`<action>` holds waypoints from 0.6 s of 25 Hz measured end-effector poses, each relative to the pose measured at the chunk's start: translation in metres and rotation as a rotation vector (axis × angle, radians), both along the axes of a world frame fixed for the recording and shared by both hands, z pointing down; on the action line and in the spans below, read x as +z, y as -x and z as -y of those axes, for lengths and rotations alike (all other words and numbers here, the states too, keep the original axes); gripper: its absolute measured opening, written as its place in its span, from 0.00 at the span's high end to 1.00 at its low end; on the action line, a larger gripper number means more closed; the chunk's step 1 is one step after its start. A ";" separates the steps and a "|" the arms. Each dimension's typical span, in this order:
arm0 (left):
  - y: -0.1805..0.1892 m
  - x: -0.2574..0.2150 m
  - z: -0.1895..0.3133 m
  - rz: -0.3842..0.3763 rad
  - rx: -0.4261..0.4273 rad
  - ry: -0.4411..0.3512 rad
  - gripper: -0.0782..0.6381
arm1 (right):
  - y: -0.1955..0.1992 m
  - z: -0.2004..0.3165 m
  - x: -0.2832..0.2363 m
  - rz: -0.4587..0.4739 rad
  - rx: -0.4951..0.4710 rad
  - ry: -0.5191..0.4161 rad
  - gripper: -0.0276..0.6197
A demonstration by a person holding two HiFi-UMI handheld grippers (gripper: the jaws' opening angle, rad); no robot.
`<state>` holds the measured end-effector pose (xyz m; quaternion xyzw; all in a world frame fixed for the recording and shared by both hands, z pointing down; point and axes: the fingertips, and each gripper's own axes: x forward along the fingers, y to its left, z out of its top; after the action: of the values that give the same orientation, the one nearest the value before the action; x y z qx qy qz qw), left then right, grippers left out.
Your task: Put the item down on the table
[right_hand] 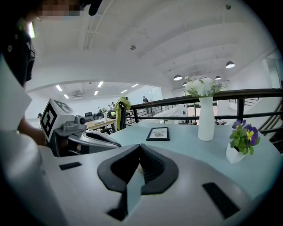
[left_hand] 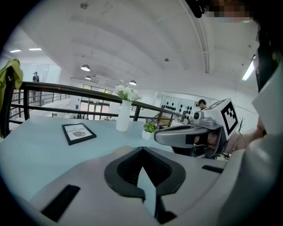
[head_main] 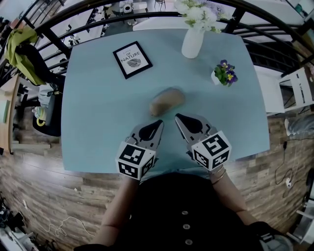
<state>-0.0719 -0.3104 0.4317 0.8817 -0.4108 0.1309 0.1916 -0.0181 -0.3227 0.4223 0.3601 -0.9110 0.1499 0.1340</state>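
Observation:
The item, a brown oval lump like a potato (head_main: 167,101), lies on the light blue table (head_main: 98,117) just beyond both grippers, and nothing touches it. My left gripper (head_main: 159,122) rests near the table's front edge with its tip just short of the item on the near left. Its jaws are shut and hold nothing (left_hand: 141,150). My right gripper (head_main: 177,116) sits beside it, its tip close to the item's near right end. Its jaws are shut too and also hold nothing (right_hand: 140,148).
A black-framed picture (head_main: 132,59) lies at the back left. A white vase of flowers (head_main: 193,41) stands at the back and a small potted pansy (head_main: 224,73) at the right. Black railings (head_main: 73,14) curve behind the table, with a chair holding green cloth (head_main: 22,54) at the left.

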 end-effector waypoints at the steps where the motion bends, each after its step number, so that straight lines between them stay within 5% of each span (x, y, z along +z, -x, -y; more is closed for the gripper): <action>1: 0.000 0.000 0.000 -0.003 0.000 0.002 0.87 | 0.000 0.000 0.000 0.002 0.000 0.000 0.95; 15: -0.002 0.003 0.000 -0.020 0.005 0.031 0.87 | 0.004 0.000 0.006 -0.017 -0.011 0.007 0.95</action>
<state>-0.0700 -0.3107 0.4349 0.8809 -0.4046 0.1289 0.2092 -0.0225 -0.3230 0.4284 0.3560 -0.9112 0.1494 0.1437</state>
